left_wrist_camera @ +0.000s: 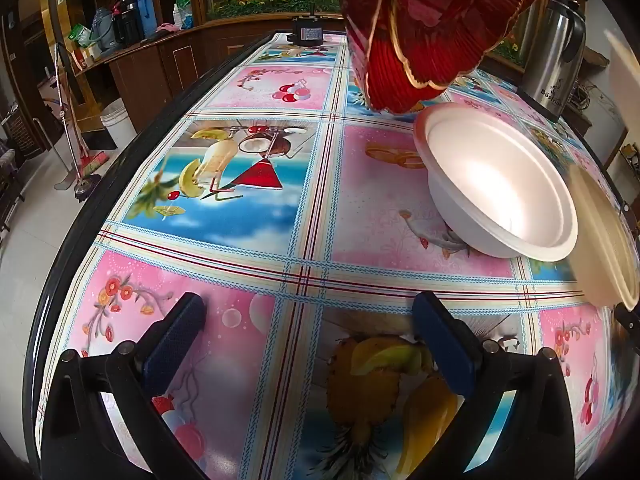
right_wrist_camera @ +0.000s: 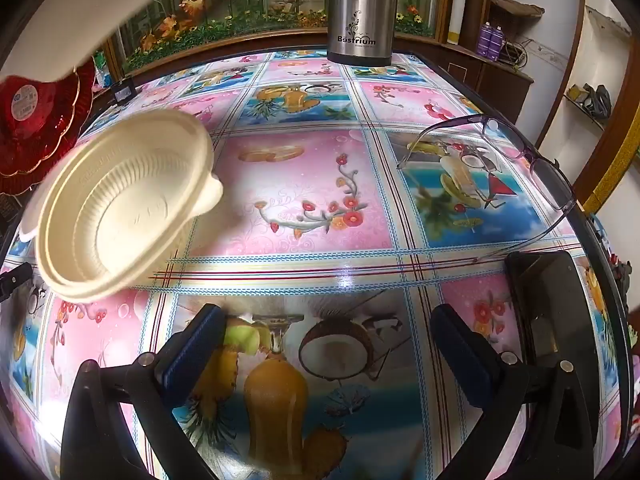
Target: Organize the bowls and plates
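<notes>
A white foam bowl (left_wrist_camera: pixel 500 188) sits on the patterned tablecloth, right of centre in the left wrist view. Behind it a stack of red plates with gold rims (left_wrist_camera: pixel 420 32) stands tilted. A cream ribbed bowl (right_wrist_camera: pixel 124 208) is tipped on its edge and blurred at the left of the right wrist view, and its rim (left_wrist_camera: pixel 604 240) shows at the far right of the left one. The red plates (right_wrist_camera: pixel 36 128) lie beyond it. My left gripper (left_wrist_camera: pixel 308 320) and right gripper (right_wrist_camera: pixel 330 328) are both open and hold nothing, short of the bowls.
A steel thermos (right_wrist_camera: pixel 362 12) stands at the table's far end. Purple-framed glasses (right_wrist_camera: pixel 500 168) and a black phone (right_wrist_camera: pixel 552 312) lie at the right. A small black device (left_wrist_camera: pixel 308 34) sits far back. A blurred white shape (right_wrist_camera: pixel 80 8) crosses the top left. The dark table edge (left_wrist_camera: pixel 80 220) runs down the left.
</notes>
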`<state>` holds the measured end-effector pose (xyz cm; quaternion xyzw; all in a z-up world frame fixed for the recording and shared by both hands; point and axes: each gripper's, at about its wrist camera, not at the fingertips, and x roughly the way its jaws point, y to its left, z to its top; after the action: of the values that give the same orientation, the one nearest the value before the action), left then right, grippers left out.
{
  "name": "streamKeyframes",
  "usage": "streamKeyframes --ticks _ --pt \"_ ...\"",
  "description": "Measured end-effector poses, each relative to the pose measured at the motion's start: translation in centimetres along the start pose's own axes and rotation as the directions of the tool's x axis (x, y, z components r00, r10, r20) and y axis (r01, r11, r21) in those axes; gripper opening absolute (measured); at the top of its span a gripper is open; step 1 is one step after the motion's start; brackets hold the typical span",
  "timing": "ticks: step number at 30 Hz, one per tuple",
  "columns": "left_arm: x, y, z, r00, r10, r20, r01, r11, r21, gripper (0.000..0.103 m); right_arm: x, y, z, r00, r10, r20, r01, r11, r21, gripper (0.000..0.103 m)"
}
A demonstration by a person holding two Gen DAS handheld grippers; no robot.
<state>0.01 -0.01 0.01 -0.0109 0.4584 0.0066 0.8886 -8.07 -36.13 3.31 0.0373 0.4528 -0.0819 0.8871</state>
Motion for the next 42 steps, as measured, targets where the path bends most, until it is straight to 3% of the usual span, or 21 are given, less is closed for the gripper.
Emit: streamKeyframes --ticks 42 --pt "-0.02 0.01 0.00 1.000 -0.001 0.002 0.001 1.000 -0.001 0.103 -0.06 0.02 0.01 1.000 0.002 0.002 -0.002 1.000 0.002 0.103"
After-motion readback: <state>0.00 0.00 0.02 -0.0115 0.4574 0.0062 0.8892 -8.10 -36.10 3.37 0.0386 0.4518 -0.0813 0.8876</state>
